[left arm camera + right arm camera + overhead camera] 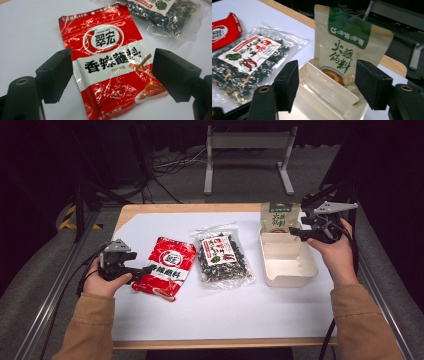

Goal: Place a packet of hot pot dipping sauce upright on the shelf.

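A red sauce packet (165, 267) (113, 62) lies flat on the white sheet at the left. My left gripper (145, 269) (112, 75) hovers at its left edge, open, jaws either side of the packet and apart from it. A beige and green pouch (279, 216) (347, 47) stands upright in the narrow far compartment of a white divided box (295, 270) (324, 80). My right gripper (295, 233) (327, 82) is open just in front of the pouch, above the box. A clear bag of dark dried food (222, 257) (244, 65) (165, 15) lies between packet and box.
The white sheet (225, 315) covers most of the wooden table (150, 209). Metal rails run along both sides of the table, and a grey stand (247, 150) is on the floor beyond it. The box's large near compartment holds nothing.
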{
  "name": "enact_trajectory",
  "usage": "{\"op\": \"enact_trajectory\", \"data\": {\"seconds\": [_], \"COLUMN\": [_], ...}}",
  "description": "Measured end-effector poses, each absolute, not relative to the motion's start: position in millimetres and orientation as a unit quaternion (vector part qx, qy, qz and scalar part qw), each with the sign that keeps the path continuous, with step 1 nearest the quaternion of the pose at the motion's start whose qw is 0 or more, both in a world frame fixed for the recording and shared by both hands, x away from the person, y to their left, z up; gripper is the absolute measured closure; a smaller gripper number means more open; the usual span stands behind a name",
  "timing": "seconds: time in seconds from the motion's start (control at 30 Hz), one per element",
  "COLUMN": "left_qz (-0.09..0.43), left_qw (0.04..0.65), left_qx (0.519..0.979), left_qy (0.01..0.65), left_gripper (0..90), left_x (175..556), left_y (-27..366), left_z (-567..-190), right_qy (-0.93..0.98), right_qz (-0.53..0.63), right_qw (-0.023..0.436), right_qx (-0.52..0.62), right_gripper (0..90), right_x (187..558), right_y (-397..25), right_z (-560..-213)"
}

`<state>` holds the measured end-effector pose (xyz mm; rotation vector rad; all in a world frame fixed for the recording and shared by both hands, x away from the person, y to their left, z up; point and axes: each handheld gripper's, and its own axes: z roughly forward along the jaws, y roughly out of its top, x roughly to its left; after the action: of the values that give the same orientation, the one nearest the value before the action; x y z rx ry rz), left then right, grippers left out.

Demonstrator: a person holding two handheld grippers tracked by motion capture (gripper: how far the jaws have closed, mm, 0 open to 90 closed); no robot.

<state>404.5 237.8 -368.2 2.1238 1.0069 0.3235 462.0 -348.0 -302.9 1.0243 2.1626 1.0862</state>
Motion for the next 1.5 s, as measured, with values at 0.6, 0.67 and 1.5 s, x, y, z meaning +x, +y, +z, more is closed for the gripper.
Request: {"op": "enact_trajectory", "data": {"seconds": [0.6,0.67,1.5], "left_qz": [0.114,0.114,0.072], "left_qw": [0.379,0.376,0.315], "left_qx": [0.814,0.814,0.821], "left_qy": [0.425,0.428,0.471], "left_gripper": [9.1,9.8,17.5], "left_x": [419,421,437], "left_y": [251,252,249], "left_z": [-387,-391,-426], "right_qy": [0.817,0.818,0.812], "right_qz": [0.398,0.403,0.442], "right_qw": [0.263,0.262,0.236], "right_qx": [0.323,0.316,0.300], "right_gripper": [34.3,34.3,34.6], "right_x": [428,425,401], "right_y": [-318,-314,-294], "right_z": [-299,-298,-319]}}
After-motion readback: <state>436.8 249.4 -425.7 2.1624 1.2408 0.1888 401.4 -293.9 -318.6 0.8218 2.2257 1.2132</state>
